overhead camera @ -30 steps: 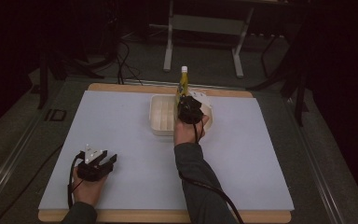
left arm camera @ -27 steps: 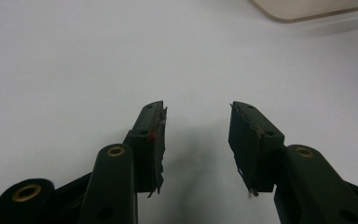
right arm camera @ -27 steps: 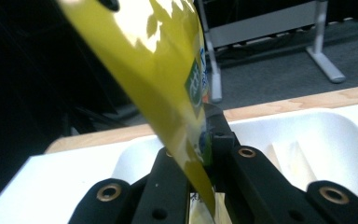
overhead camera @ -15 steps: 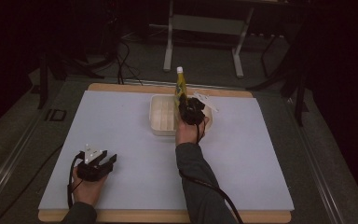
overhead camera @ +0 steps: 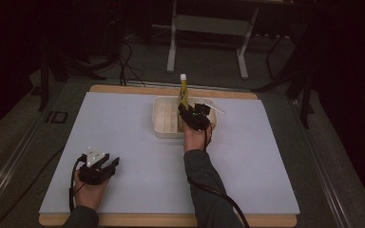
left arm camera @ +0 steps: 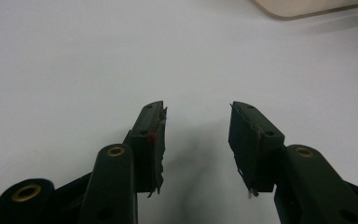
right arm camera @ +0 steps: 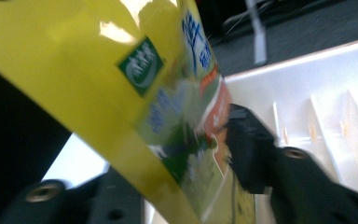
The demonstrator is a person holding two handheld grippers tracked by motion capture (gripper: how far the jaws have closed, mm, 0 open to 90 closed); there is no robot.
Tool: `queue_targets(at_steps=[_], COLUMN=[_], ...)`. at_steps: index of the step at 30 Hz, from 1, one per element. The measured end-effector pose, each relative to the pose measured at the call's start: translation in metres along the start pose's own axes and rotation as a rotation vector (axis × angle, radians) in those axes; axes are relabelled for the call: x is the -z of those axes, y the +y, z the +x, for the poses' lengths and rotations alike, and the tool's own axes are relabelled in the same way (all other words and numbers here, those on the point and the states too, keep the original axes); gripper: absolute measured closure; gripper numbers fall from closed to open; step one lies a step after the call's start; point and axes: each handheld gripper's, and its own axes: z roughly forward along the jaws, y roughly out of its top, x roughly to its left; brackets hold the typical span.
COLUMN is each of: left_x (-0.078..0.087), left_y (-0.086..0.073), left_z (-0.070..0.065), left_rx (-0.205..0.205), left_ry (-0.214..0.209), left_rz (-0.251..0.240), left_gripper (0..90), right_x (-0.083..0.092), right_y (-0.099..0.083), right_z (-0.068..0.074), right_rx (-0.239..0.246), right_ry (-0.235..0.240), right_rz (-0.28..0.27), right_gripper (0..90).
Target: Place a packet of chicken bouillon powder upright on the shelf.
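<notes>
**Yellow bottle let go over the tray**

High view: the right tool (overhead camera: 191,114) sits at the near right part of the cream tray (overhead camera: 164,121), at about 12 o'clock on the white bench (overhead camera: 123,142). A yellow bottle (overhead camera: 183,92) with a white cap stands tilted, rising toward 12 o'clock from the tool. A second ago the tool held it higher; now hand and bottle are lower, down at the tray. The left tool (overhead camera: 105,167) rests at 7 o'clock, well apart.

Left gripper view: the left tool (left arm camera: 196,135) is spread, with bare bench between its jaws and a corner of the tray (left arm camera: 307,7) at 1 o'clock.

Right gripper view: the bottle (right arm camera: 135,93) leans across between the jaws of the right tool (right arm camera: 186,154), with the tray's dividers (right arm camera: 317,121) behind. The jaws have just been opening and stand spread around it. I judge the placing nearly finished; the leaning bottle may tip.
</notes>
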Motion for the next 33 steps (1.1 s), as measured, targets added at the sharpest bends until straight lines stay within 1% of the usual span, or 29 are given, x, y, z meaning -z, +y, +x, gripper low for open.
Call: queue_targets(at_steps=[2, 5, 7, 8, 10, 14, 18, 23, 25, 28, 29, 30, 33], left_x=[0.000, -0.001, -0.001, -0.001, -0.001, -0.001, -0.001, -0.001, -0.001, -0.001, -0.001, -0.002, -0.002], left_y=[0.000, 0.000, 0.000, 0.000, 0.000, 0.000, 0.000, 0.000, 0.000, 0.000, 0.000, 0.000, 0.000], left_z=[0.000, 0.000, 0.000, 0.000, 0.000, 0.000, 0.000, -0.001, -0.001, -0.001, -0.001, -0.001, 0.000], left_rx=[0.000, -0.001, -0.004, -0.003, -0.003, -0.006, -0.007, -0.009, -0.009, -0.011, -0.011, -0.008, -0.009], left_ry=[0.001, 0.004, 0.005, 0.006, 0.007, 0.007, 0.008, 0.010, 0.011, 0.011, 0.011, 0.010, 0.011], left_rz=[0.001, 0.003, 0.003, 0.003, 0.003, 0.005, 0.005, 0.006, 0.005, 0.006, 0.006, 0.007, 0.010], left_gripper=[55.6, 55.6, 55.5, 55.5, 55.5, 55.5, 55.5, 55.5, 55.5, 55.5, 55.4, 55.5, 55.5], right_x=[0.004, 0.010, 0.015, 0.018, 0.024, 0.036, 0.047, 0.060, 0.064, 0.067, 0.067, 0.069, 0.073], right_y=[0.001, 0.002, 0.001, 0.000, -0.001, -0.002, -0.003, -0.009, -0.011, -0.016, -0.016, -0.019, -0.022], right_z=[-0.003, -0.004, -0.003, -0.002, 0.000, -0.001, -0.002, -0.002, -0.003, -0.004, -0.004, -0.006, -0.010], right_rx=[0.032, 0.100, 0.139, 0.166, 0.205, 0.246, 0.262, 0.307, 0.330, 0.367, 0.367, 0.383, 0.404], right_ry=[0.007, 0.025, 0.035, 0.041, 0.040, 0.066, 0.085, 0.108, 0.112, 0.124, 0.124, 0.136, 0.144], right_rz=[0.014, 0.028, 0.032, 0.034, 0.033, 0.036, 0.046, 0.063, 0.080, 0.124, 0.124, 0.143, 0.177], right_gripper=[51.4, 47.6, 46.5, 45.1, 45.0, 44.5, 44.0, 44.1, 44.2, 44.3, 44.3, 44.4, 44.5])
